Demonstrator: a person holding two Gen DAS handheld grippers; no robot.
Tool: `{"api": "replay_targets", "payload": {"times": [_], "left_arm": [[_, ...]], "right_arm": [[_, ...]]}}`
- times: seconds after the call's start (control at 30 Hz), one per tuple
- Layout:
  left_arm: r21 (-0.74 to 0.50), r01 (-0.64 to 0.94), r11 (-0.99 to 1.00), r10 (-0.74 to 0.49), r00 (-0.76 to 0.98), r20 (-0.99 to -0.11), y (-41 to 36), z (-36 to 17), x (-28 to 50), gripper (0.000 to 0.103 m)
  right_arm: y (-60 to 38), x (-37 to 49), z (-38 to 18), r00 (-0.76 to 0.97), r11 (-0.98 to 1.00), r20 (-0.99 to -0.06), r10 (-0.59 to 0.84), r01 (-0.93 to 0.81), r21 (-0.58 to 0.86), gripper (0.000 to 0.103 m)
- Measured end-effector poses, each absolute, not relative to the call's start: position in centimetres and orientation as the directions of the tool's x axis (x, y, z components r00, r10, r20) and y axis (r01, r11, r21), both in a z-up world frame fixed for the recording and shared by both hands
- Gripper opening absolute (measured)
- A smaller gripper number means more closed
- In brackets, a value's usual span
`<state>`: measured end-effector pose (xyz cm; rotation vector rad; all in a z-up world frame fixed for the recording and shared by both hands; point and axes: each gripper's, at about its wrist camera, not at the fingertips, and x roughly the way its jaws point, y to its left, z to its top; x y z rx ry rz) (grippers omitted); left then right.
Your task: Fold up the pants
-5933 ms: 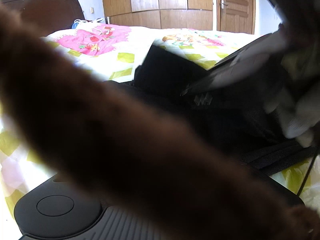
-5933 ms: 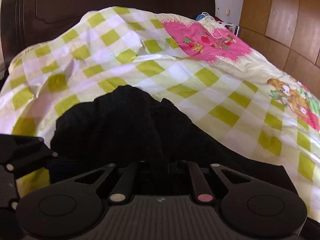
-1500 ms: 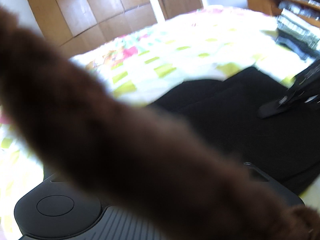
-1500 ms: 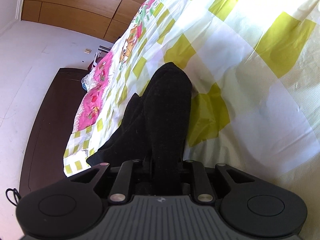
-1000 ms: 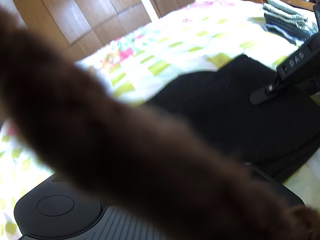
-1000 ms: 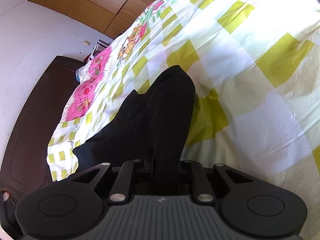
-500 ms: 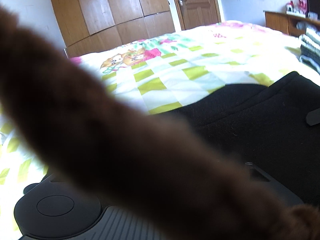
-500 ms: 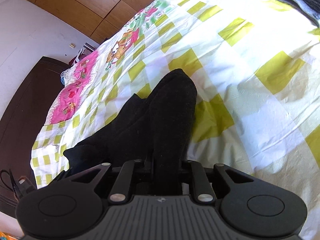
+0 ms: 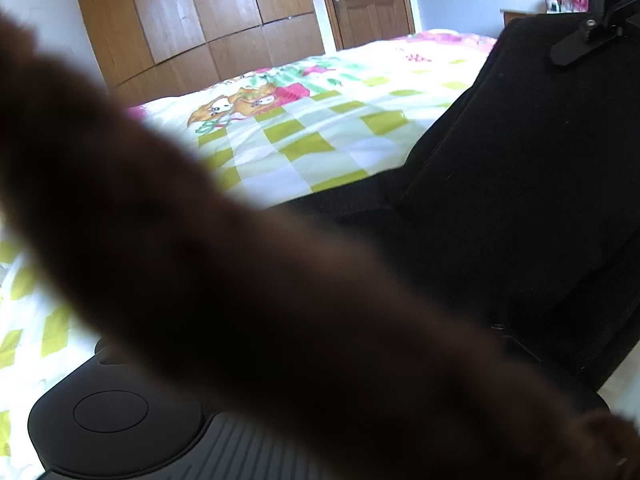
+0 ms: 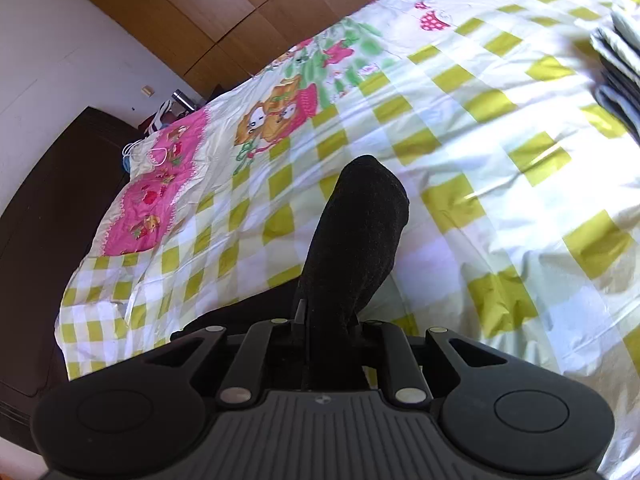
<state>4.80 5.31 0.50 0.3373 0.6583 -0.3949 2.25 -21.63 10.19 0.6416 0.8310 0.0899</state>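
Clamping my right gripper on a fold of the black pants raised above the checked bed cover, I should carry it across evenly; my left gripper's state I cannot tell.

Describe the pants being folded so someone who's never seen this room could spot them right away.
Start at the big bed with the yellow-green checked bedspread in front of the wooden wardrobe. The pants are the plain black fabric lying on that bedspread, one end raised and pinched in the right gripper. They are the only solid dark thing against the bright, patterned cover.
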Motion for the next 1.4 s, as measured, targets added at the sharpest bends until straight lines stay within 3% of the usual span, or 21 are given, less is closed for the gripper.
{"api": "replay_targets", "payload": {"times": [0.07,0.3,0.57,0.7,0.83,1.07,1.27,1.4], "left_arm": [[0.138,0.457,0.879,-0.278,0.725,-0.630,6.7,1.5,4.5,0.070],[0.159,0.384,0.910,-0.215,0.763,-0.610,11.6,1.2,3.4,0.070],[0.185,0.399,0.898,-0.223,0.777,-0.588,12.2,-0.3,2.2,0.071],[0.112,0.408,0.906,-0.273,0.766,-0.582,13.6,-0.4,2.6,0.072],[0.083,0.407,0.910,-0.293,0.770,-0.566,14.1,-0.4,2.4,0.072],[-0.002,0.390,0.921,-0.325,0.763,-0.559,15.8,0.3,0.8,0.073],[-0.119,0.289,0.950,-0.301,0.746,-0.594,19.2,0.8,-1.1,0.075],[-0.121,0.189,0.974,-0.224,0.791,-0.570,20.9,2.7,-2.1,0.075]], "right_arm": [[-19.9,2.8,11.3,0.682,0.824,-0.659,0.318,0.145,0.548,0.030],[-12.3,5.9,13.0,0.658,0.862,-0.673,0.339,0.069,0.502,0.030],[-3.2,10.2,10.4,0.607,0.882,-0.710,0.357,0.032,0.470,0.030],[0.5,11.4,8.0,0.535,0.899,-0.765,0.359,0.022,0.437,0.043],[2.1,11.1,7.3,0.495,0.913,-0.787,0.367,-0.030,0.407,0.049],[1.2,10.0,8.8,0.465,0.831,-0.717,0.520,-0.081,0.551,0.051],[1.8,10.6,9.9,0.555,0.912,-0.726,0.407,-0.211,0.351,0.051],[2.5,11.6,10.0,0.587,0.922,-0.719,0.372,-0.325,0.212,0.051]]}}
